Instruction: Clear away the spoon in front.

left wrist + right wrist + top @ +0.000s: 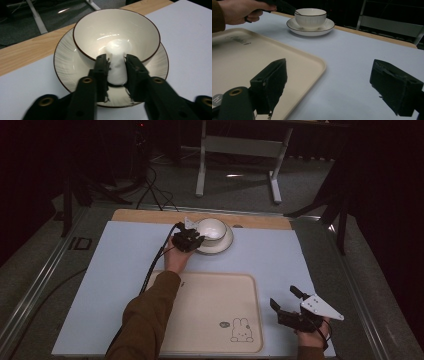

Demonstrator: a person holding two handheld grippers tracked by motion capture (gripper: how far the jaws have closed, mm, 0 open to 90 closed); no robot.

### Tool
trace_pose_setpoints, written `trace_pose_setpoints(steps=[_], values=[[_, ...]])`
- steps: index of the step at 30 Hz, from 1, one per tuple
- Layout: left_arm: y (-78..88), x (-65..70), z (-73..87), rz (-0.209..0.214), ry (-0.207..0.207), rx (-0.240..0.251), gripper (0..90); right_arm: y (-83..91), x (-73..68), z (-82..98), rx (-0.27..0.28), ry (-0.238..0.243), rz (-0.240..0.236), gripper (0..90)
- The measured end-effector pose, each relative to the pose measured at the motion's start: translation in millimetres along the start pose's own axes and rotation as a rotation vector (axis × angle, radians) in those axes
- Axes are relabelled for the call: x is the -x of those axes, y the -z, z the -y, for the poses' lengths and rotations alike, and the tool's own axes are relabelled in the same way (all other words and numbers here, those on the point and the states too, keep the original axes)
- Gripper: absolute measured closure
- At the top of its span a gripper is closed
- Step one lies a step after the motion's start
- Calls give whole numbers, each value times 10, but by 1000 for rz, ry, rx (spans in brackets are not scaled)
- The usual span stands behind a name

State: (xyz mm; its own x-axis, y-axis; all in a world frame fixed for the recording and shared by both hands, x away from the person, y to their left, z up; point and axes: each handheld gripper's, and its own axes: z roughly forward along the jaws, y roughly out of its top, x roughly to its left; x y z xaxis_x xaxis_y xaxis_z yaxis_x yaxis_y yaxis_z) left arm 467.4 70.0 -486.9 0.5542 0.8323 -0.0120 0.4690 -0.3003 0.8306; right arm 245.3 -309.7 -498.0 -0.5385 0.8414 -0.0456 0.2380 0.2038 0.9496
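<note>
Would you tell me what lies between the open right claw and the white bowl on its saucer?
Bare pale-blue table mat runs from the right claw to the white bowl; the cream tray sits beside it, in the right gripper view.

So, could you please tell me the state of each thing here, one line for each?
Left hand-held gripper: shut on the spoon handle.
Spoon handle: white, leaning over the bowl's near rim, clamped between the jaws.
Bowl: upright on the saucer.
Saucer: flat on the blue mat, under the bowl.
Tray: flat on the mat, nothing on it.
Right hand-held gripper: open, holding nothing, beside the tray.
</note>
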Motion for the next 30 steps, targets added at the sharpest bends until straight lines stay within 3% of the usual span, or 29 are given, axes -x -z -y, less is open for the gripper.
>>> trace_pose_setpoints(steps=[5,10,30], values=[[18,38,-10,10,-9,6,740,3,2,0,2,1,0,139],[53,61,-38,17,7,25,742,3,1,0,4,4,0,139],[295,75,-154,-8,8,69,745,6,-7,-2,9,8,1,139]])
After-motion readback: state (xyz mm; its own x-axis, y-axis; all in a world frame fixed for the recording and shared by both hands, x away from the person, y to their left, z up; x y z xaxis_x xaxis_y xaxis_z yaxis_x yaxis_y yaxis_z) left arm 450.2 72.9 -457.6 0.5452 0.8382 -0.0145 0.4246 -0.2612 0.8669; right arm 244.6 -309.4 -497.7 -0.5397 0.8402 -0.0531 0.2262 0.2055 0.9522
